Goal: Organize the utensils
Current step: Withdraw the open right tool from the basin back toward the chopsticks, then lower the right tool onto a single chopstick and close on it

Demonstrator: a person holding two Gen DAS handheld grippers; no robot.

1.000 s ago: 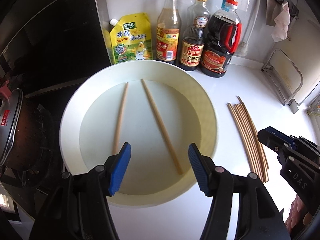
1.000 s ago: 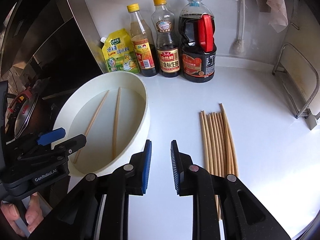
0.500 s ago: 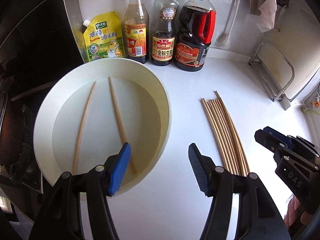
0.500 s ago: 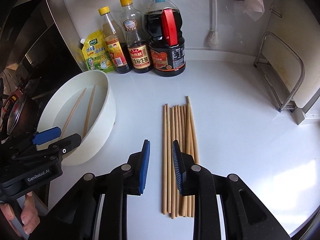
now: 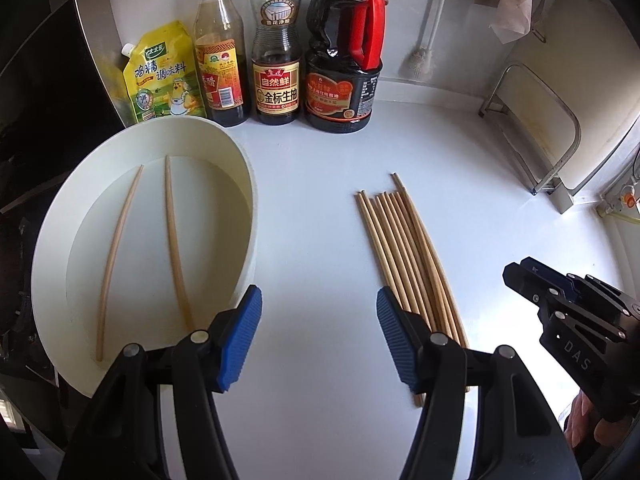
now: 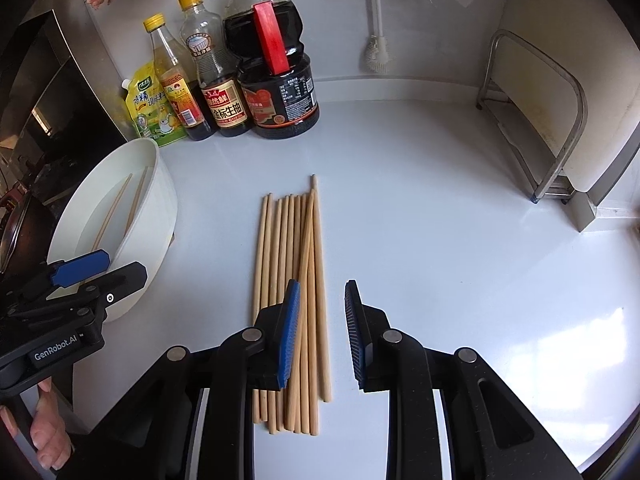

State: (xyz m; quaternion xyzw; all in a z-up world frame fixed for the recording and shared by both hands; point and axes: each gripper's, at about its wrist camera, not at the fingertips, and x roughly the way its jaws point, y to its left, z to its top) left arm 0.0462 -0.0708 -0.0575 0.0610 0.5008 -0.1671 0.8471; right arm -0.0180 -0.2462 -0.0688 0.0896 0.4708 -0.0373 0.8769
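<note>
A white bowl (image 5: 48,240) stands at the left of the white counter, with two wooden chopsticks (image 5: 174,240) lying in it. Several more chopsticks lie side by side as a bundle (image 5: 404,252) on the counter to its right. My left gripper (image 5: 318,296) hangs open over bare counter between bowl and bundle, with nothing in it. In the right wrist view my right gripper (image 6: 322,286) hovers above the near right side of the bundle (image 6: 288,248). Its jaws stand a narrow gap apart and hold nothing. The left gripper (image 6: 120,266) shows beside the bowl (image 6: 156,220).
Three sauce bottles (image 5: 276,60) and a yellow seasoning pouch (image 5: 164,76) line the back wall. A metal rack (image 6: 560,120) stands at the right and a brush (image 6: 376,52) hangs on the wall. A dark stove area with a pot (image 6: 16,232) lies left of the bowl.
Both grippers have moved right, away from the bowl. The left one now hangs between bowl and bundle, and the right one has come over the bundle.
</note>
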